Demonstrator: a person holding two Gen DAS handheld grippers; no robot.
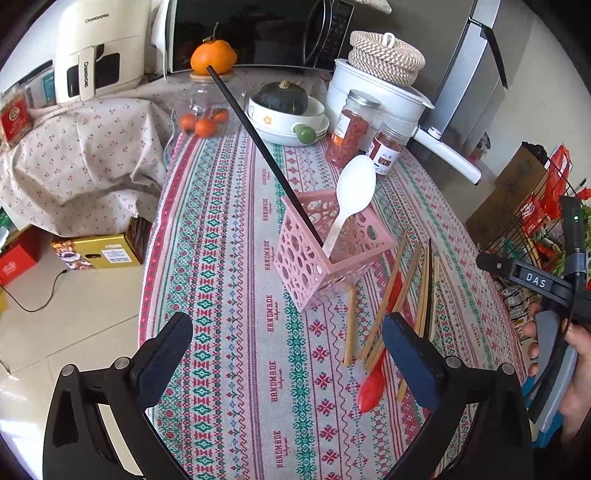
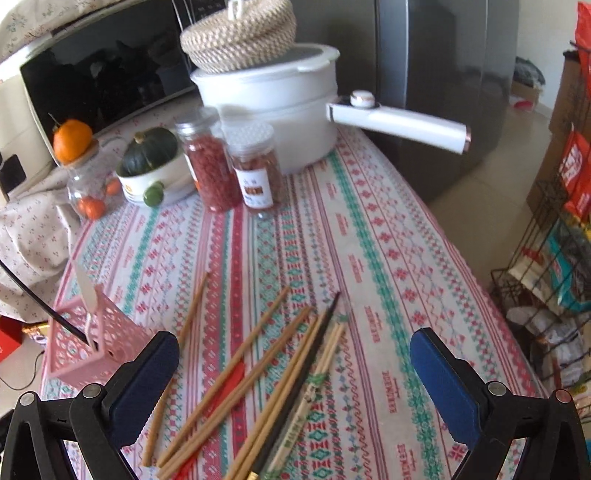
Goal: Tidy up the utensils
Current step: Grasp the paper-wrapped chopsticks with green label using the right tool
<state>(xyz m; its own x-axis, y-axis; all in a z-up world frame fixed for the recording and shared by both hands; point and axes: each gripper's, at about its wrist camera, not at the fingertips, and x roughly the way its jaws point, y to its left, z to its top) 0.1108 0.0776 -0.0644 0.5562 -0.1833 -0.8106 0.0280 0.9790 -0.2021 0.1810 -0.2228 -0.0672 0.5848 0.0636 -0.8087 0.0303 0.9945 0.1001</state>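
Note:
A pink perforated holder point(image 1: 325, 251) stands on the patterned tablecloth point(image 1: 229, 332), with a white spoon point(image 1: 352, 195) and a black chopstick point(image 1: 266, 155) leaning out of it. Right of it lie several wooden chopsticks point(image 1: 391, 295), a dark one, and a red spoon point(image 1: 371, 387) partly under them. My left gripper point(image 1: 288, 358) hovers open in front of the holder, nothing between its fingers. In the right wrist view my right gripper point(image 2: 295, 373) is open above the scattered chopsticks point(image 2: 258, 365), with the pink holder point(image 2: 92, 343) at its left. The right tool's body shows at the left view's right edge, held by a hand.
At the back stand a white pot point(image 2: 280, 110) with a woven lidded basket point(image 2: 240, 33), two jars of red contents point(image 2: 229, 166), a bowl with a green squash point(image 2: 151, 162), a jar topped by an orange point(image 1: 212, 55), and a microwave point(image 1: 251, 33). A wire rack point(image 2: 554, 277) stands right of the table.

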